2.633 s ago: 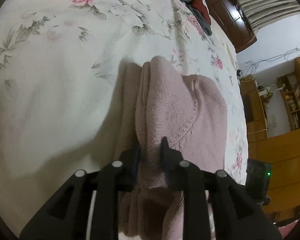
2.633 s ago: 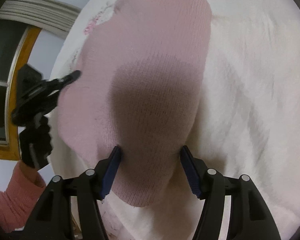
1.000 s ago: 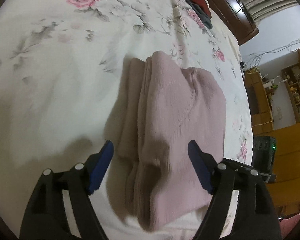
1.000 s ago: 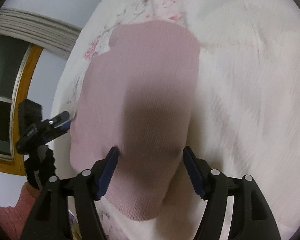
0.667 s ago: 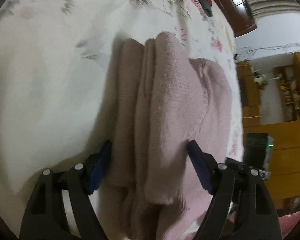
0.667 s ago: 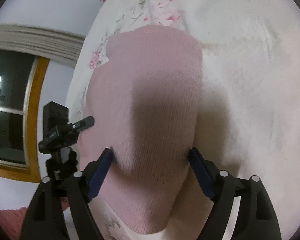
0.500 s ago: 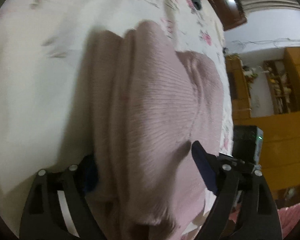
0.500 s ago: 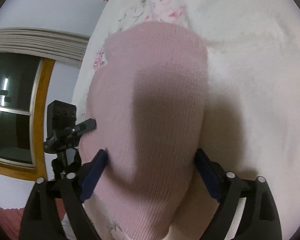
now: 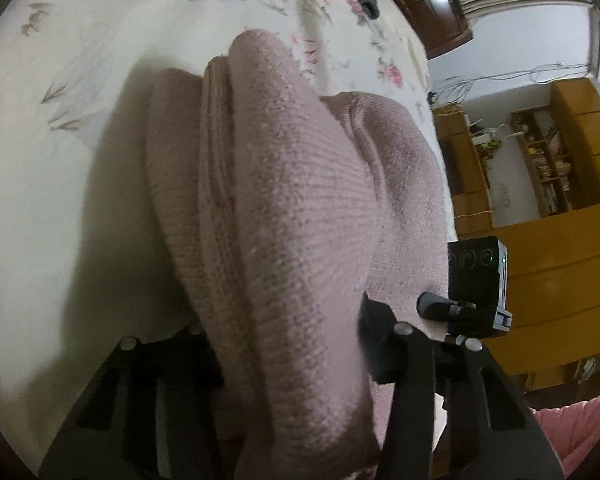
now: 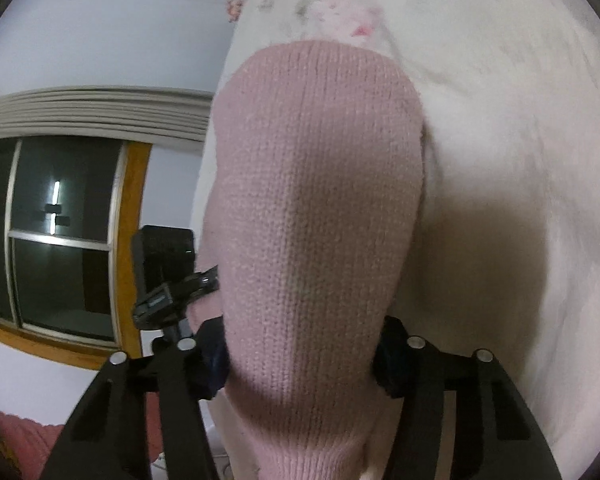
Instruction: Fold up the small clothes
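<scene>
While folded, pink sweater (image 9: 292,216) fills both grippers.

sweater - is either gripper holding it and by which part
Both grippers straddle the folded sweater: left gripper at one end, right gripper at the other. Whether either jaw pair actually pinches it cannot be told.

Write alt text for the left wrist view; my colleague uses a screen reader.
A folded pink sweater fills the view, its thick folds sitting between the fingers of the left gripper. It lies on a floral bedsheet, with wooden shelves at the right.
</scene>
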The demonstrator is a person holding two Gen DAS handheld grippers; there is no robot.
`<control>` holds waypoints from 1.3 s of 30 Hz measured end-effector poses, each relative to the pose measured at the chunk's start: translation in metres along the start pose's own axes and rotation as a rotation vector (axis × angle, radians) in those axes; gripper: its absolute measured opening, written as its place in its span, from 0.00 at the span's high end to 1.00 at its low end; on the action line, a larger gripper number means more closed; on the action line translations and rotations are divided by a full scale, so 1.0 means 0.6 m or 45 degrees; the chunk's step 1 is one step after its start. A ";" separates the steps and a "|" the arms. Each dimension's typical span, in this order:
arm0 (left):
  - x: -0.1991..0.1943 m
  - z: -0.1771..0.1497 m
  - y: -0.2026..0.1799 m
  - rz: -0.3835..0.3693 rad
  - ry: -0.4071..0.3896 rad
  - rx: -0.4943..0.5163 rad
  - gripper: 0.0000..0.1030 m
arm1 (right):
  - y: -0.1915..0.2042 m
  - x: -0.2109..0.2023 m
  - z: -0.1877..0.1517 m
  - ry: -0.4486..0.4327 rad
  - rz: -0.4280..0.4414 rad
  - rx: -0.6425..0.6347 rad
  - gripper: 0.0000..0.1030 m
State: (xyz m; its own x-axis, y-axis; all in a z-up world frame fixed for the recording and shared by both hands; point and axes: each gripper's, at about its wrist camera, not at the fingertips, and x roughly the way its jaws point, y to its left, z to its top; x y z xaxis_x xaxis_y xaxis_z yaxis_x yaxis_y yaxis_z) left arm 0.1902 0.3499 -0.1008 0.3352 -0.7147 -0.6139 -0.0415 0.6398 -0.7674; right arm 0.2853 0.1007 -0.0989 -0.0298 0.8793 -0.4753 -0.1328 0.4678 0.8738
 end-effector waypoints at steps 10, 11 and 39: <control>0.019 -0.134 -0.133 -0.170 0.067 0.021 0.58 | 0.012 -0.177 -0.091 0.050 0.052 -0.032 0.46; 0.022 -0.150 -0.140 -0.170 0.080 0.023 0.58 | 0.008 -0.199 -0.112 0.059 0.049 -0.018 0.46; 0.164 -0.386 -0.206 -0.031 0.161 0.135 0.45 | -0.173 -0.320 -0.334 0.079 0.055 0.094 0.43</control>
State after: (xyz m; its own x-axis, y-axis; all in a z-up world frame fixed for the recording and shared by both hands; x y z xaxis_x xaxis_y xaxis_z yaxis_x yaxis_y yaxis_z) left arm 0.0106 0.1351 -0.1093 0.2136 -0.7561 -0.6186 0.0675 0.6432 -0.7628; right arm 0.1061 -0.1343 -0.1191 -0.0952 0.8927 -0.4405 -0.0569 0.4369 0.8977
